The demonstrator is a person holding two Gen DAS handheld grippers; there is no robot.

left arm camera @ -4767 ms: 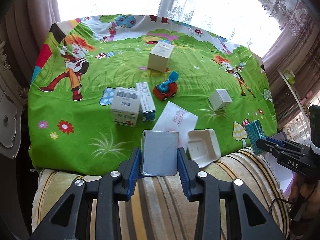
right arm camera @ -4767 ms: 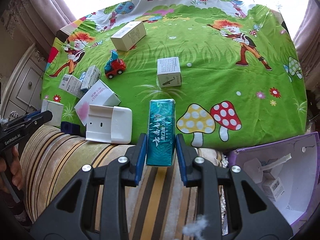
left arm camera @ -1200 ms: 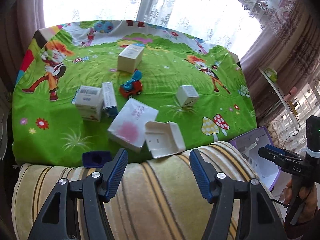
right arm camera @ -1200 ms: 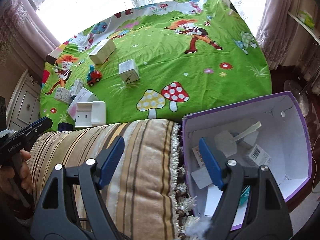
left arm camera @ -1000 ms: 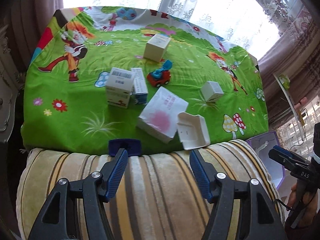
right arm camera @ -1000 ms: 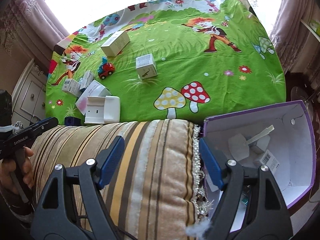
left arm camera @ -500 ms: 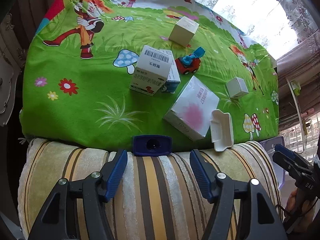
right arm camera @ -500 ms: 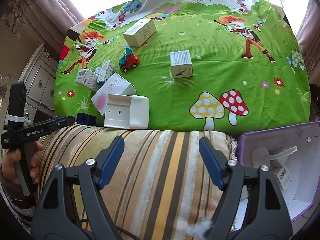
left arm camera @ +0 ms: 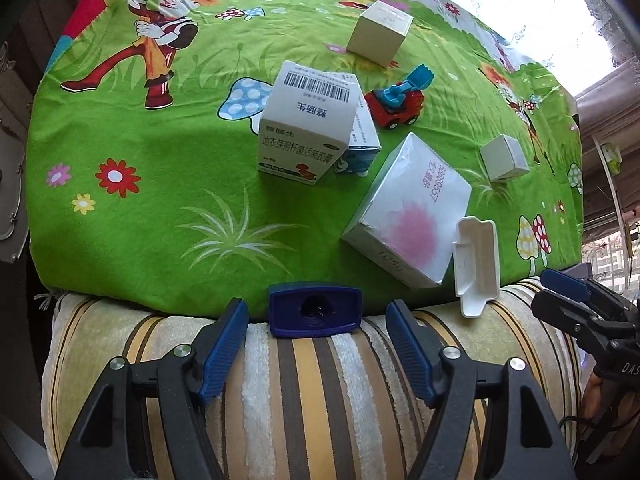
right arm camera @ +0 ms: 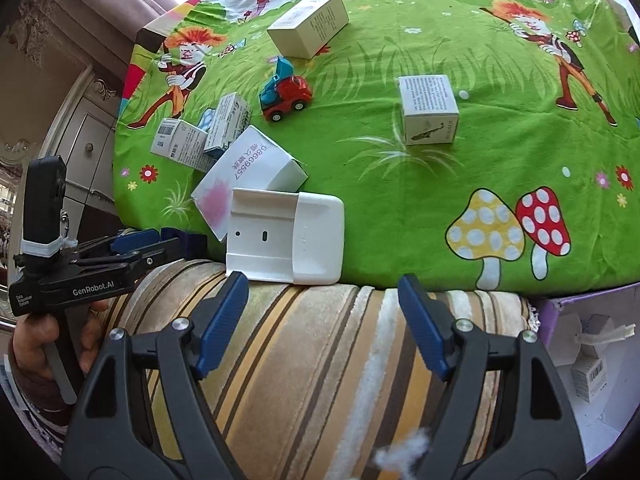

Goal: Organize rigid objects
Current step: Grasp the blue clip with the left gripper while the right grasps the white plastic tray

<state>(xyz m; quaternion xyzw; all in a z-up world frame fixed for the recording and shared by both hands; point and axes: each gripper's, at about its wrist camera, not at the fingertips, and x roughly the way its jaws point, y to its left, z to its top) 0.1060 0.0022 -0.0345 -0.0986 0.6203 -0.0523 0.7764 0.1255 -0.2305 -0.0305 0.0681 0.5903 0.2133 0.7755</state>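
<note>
left claw [left arm camera: 316,344] is hanging low in the frame with its jaws opening, nothing pinched; a small dark blue block [left arm camera: 315,310] is lying just beyond the tips, at the edge of the green cartoon cloth [left arm camera: 160,184]. right claw [right arm camera: 322,320] is standing spread and empty over the striped cushion [right arm camera: 320,360], just below a white plastic tray [right arm camera: 286,236]. boxes and a red toy truck [right arm camera: 285,94] are sitting higher up. purple box [right arm camera: 592,344] is showing at lower right.

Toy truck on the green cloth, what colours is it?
Red body, blue scoop, black wheels; clearest in the right wrist view.
</note>
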